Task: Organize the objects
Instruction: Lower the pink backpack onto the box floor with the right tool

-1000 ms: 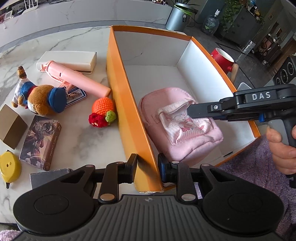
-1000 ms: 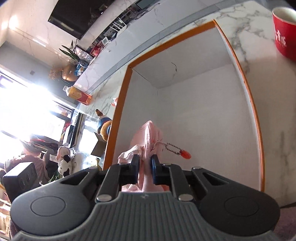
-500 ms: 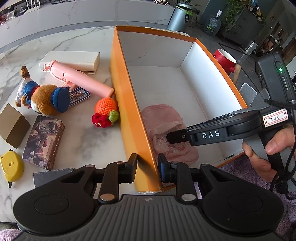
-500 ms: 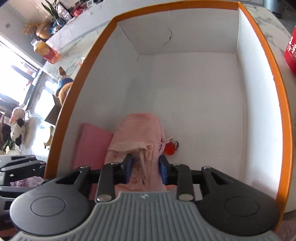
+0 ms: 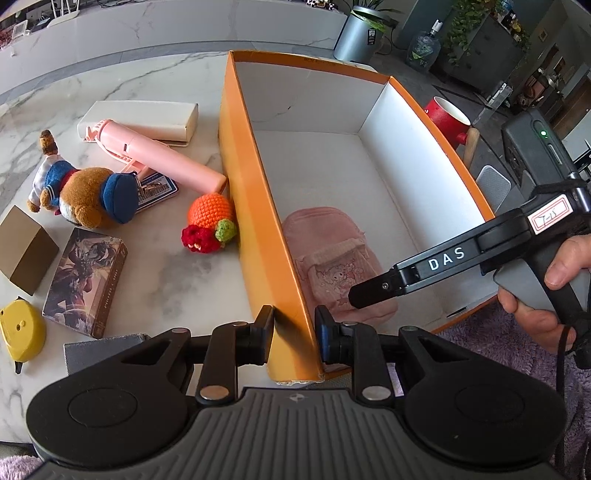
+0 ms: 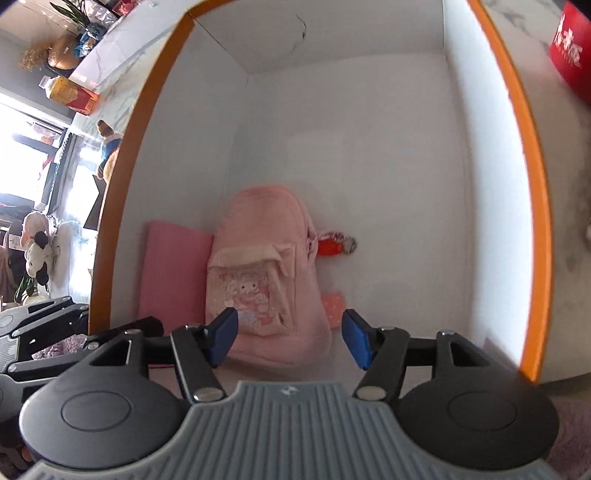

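— What does the surface look like?
— A white marble worktop [image 5: 166, 280] with grey veins; an orange cardboard box with a white inside [image 5: 258, 206] stands on it, reaching from the near edge towards the far edge; a small pink plush backpack with a cartoon print [image 6: 266, 273] lies flat on the box floor, in the near corner against the left wall; a red charm [image 6: 332, 246] on it rests on the floor just beside it.
— And the grippers?
— The left gripper [image 5: 293, 332] has its fingers pinched on the box's left wall at the near corner, one finger outside, one inside; the right gripper [image 6: 290, 338] hangs above the backpack's near end with its blue-padded fingers spread wide, holding nothing.
— What lies outside the box?
— Left of it: a crocheted orange and red toy [image 5: 208, 225] touching the wall; a long pink tube-shaped device [image 5: 155, 155] lying partly on a flat cream case [image 5: 144, 116]; a brown plush bear in blue [image 5: 85, 195]; a dark illustrated card box [image 5: 86, 280]; a brown cardboard cube [image 5: 24, 251]; a yellow tape measure [image 5: 20, 328] near the near edge.
— The room?
— A red mug [image 5: 445, 118] stands beyond the box's right wall; further off, a grey metal planter [image 5: 360, 35] on the floor, a dark cabinet with green plants [image 5: 480, 44], and bright windows at the left of the right wrist view.
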The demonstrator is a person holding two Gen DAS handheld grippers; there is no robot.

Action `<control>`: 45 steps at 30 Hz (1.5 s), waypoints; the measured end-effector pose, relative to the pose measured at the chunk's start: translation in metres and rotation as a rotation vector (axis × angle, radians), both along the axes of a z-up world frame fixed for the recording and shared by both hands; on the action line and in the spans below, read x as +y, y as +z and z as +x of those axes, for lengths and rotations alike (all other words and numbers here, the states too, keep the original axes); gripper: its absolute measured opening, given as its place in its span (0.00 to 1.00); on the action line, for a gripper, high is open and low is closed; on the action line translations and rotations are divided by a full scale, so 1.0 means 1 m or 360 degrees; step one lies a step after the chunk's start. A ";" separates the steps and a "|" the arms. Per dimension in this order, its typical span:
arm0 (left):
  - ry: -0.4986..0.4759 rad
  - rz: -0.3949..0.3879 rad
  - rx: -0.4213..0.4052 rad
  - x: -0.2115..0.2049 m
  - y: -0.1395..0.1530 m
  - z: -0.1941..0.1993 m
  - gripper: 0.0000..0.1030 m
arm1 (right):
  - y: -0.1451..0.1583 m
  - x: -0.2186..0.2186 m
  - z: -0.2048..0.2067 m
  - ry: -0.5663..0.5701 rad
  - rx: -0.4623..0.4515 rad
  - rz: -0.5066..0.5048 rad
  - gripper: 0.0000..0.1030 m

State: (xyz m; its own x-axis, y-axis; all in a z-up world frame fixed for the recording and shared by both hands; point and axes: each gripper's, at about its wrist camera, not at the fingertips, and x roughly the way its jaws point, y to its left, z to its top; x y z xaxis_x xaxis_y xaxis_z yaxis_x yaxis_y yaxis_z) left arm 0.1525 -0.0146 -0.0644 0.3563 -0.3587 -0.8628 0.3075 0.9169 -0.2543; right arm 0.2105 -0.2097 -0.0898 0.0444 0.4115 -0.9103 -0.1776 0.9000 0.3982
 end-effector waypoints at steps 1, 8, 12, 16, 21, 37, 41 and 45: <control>0.0001 -0.0002 0.0000 0.000 0.000 0.000 0.27 | -0.001 -0.001 0.002 -0.0024 0.0025 0.0031 0.52; 0.0002 -0.0012 0.0001 0.001 -0.001 0.000 0.27 | 0.024 0.002 -0.010 0.0013 -0.0200 -0.0045 0.23; 0.0001 -0.0014 0.0000 0.001 -0.001 0.000 0.27 | 0.060 0.030 -0.035 0.0256 -0.0644 -0.0443 0.20; 0.0005 -0.0032 -0.0006 0.004 -0.001 0.000 0.27 | 0.057 0.076 -0.064 0.0648 -0.0901 -0.0780 0.19; 0.0010 -0.0062 -0.0022 0.007 -0.002 -0.001 0.27 | 0.066 0.077 -0.069 0.0632 -0.0865 -0.0550 0.17; 0.0019 -0.0130 -0.0033 0.012 -0.003 -0.003 0.28 | 0.042 0.067 -0.041 0.0197 -0.0394 0.0285 0.00; 0.0015 -0.0131 -0.0042 0.013 -0.001 -0.003 0.28 | 0.052 0.061 -0.046 0.0200 -0.0477 0.0304 0.04; 0.0012 -0.0113 -0.0036 0.011 -0.002 -0.004 0.28 | 0.063 0.043 -0.046 0.0044 -0.0663 0.0243 0.10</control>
State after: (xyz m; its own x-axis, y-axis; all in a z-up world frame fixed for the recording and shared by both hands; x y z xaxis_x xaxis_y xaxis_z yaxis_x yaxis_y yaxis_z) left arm 0.1488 -0.0035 -0.0662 0.3785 -0.4162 -0.8268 0.3071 0.8991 -0.3120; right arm 0.1644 -0.1667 -0.0269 0.3820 0.5462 -0.7455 -0.3741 0.8290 0.4157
